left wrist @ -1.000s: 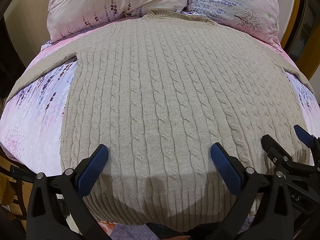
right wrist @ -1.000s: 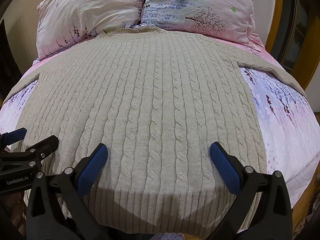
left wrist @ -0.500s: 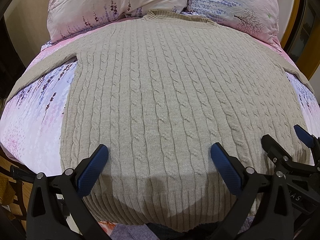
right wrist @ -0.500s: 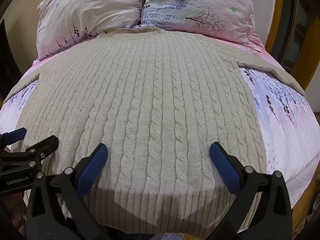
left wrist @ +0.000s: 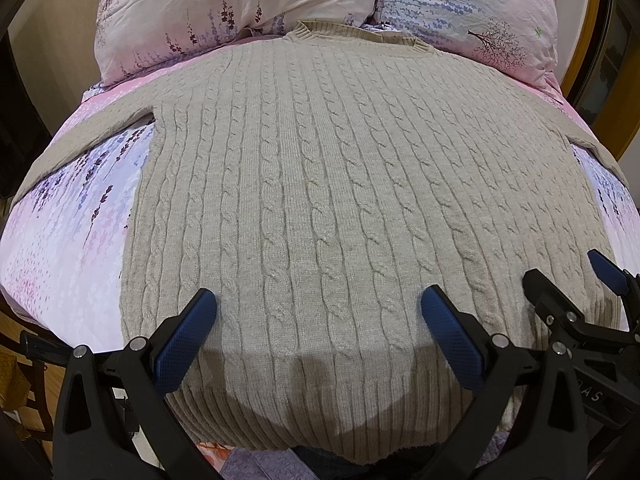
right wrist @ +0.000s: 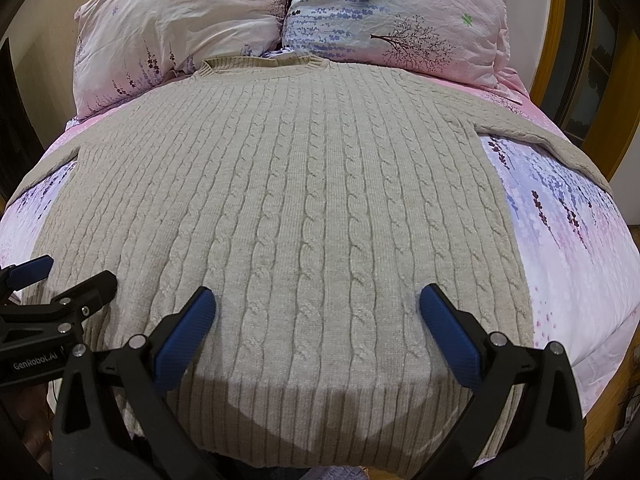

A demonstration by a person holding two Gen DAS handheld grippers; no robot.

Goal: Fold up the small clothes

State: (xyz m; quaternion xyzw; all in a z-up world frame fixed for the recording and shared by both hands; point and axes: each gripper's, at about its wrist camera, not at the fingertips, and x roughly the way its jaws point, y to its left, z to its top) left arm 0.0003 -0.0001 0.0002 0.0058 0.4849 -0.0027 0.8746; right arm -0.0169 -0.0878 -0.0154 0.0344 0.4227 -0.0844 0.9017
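A beige cable-knit sweater [left wrist: 320,200] lies flat on the bed, collar toward the pillows, sleeves spread out to both sides, ribbed hem nearest me; it also shows in the right wrist view [right wrist: 312,208]. My left gripper [left wrist: 318,312] is open and empty, hovering over the hem left of centre. My right gripper [right wrist: 316,312] is open and empty over the hem's right part. The right gripper also shows at the right edge of the left wrist view [left wrist: 568,280], and the left gripper at the left edge of the right wrist view [right wrist: 68,276].
The bed has a pink and lilac floral cover [left wrist: 72,216]. Two floral pillows [left wrist: 224,12] [right wrist: 400,20] lie at the head. A wooden bed frame [right wrist: 560,32] rises at the right. The floor drops away at both sides.
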